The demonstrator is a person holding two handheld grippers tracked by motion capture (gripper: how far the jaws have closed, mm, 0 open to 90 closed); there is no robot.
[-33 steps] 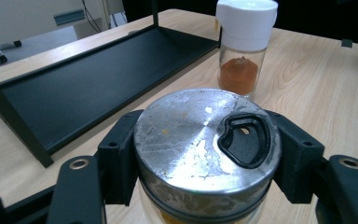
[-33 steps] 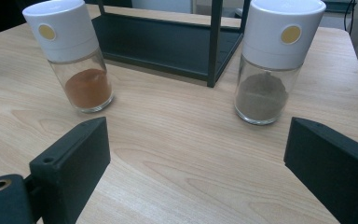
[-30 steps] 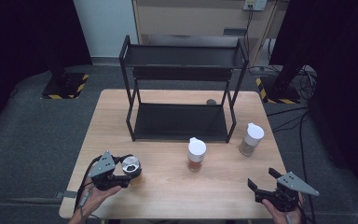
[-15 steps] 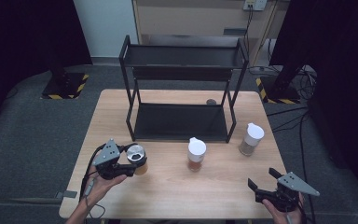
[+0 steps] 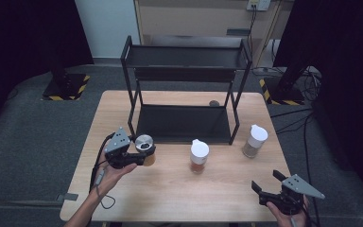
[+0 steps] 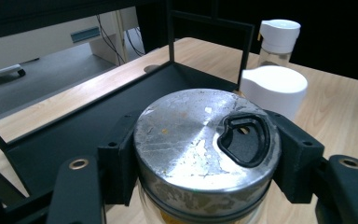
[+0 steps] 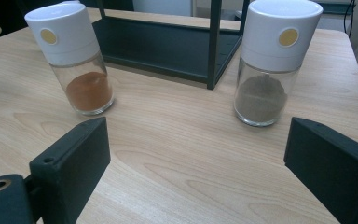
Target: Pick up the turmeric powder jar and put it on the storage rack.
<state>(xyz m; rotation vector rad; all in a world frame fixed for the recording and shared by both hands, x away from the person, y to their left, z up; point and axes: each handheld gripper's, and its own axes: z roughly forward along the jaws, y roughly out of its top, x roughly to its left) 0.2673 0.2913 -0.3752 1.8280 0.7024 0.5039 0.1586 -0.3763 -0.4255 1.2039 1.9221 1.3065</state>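
Overhead light brightens the table [image 5: 179,189]; surroundings are dark. Glare whitens the jar's metal lid [image 6: 200,135]; nearest jaws look perhaps slightly soft.

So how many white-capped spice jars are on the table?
2: the reddish-powder jar stands in front of the black rack, and the grey-powder jar stands beside the rack's right front leg. None looks hidden.

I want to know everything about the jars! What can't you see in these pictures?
- Metal-lidded jar: its contents, left gripper view; the lid and the left claw hide them.
- Small dark thing behind the black rack, high view: too small to identify.
- Right claw: its hand is cut off by the bottom edge.
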